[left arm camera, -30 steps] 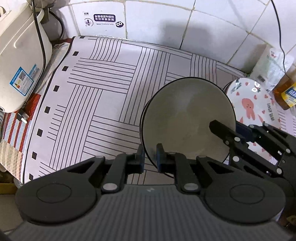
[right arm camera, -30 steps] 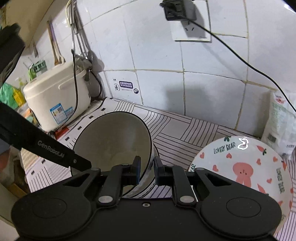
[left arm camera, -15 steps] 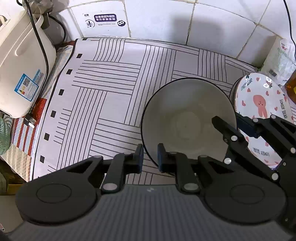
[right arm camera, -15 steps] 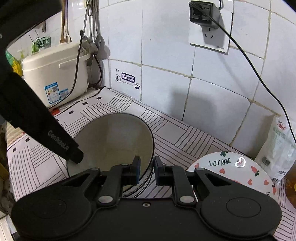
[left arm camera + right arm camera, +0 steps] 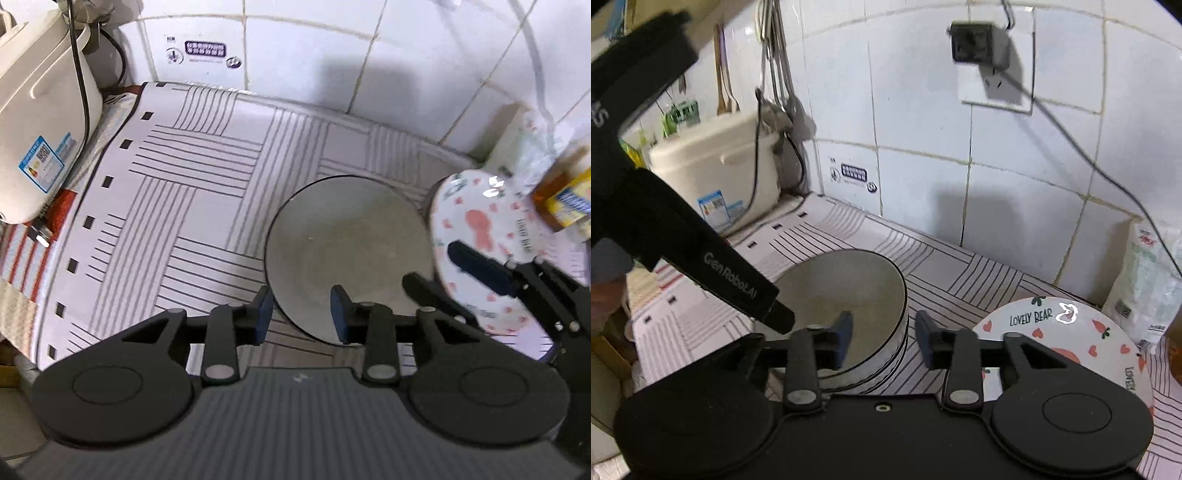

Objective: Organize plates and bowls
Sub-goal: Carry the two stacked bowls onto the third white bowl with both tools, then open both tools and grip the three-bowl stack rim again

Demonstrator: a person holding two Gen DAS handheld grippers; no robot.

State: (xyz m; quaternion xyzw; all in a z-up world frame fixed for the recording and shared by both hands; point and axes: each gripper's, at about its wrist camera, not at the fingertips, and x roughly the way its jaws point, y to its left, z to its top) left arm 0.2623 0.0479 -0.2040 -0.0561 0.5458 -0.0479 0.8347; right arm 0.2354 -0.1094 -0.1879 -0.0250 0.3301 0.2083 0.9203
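Note:
A grey bowl with a dark rim (image 5: 347, 254) sits upright on the striped mat; it also shows in the right wrist view (image 5: 846, 306), on top of other dark-rimmed dishes. My left gripper (image 5: 302, 314) is open, its fingers on either side of the bowl's near rim. My right gripper (image 5: 882, 338) is open at the bowl's right rim; it shows in the left wrist view (image 5: 439, 273). A white plate with red hearts and a pink bear (image 5: 480, 240) lies to the right, marked "LOVELY BEAR" (image 5: 1052, 332).
A cream rice cooker (image 5: 33, 122) stands at the left (image 5: 716, 173) with its cord. A tiled wall with a socket (image 5: 993, 70) is behind. A plastic bag (image 5: 1145, 284) and an amber bottle (image 5: 561, 195) stand at the right. Utensils hang on the wall (image 5: 775, 74).
Both grippers have opened and let go of the grey bowl, which went from tilted to resting flat on the stack. The left camera view has shifted slightly.

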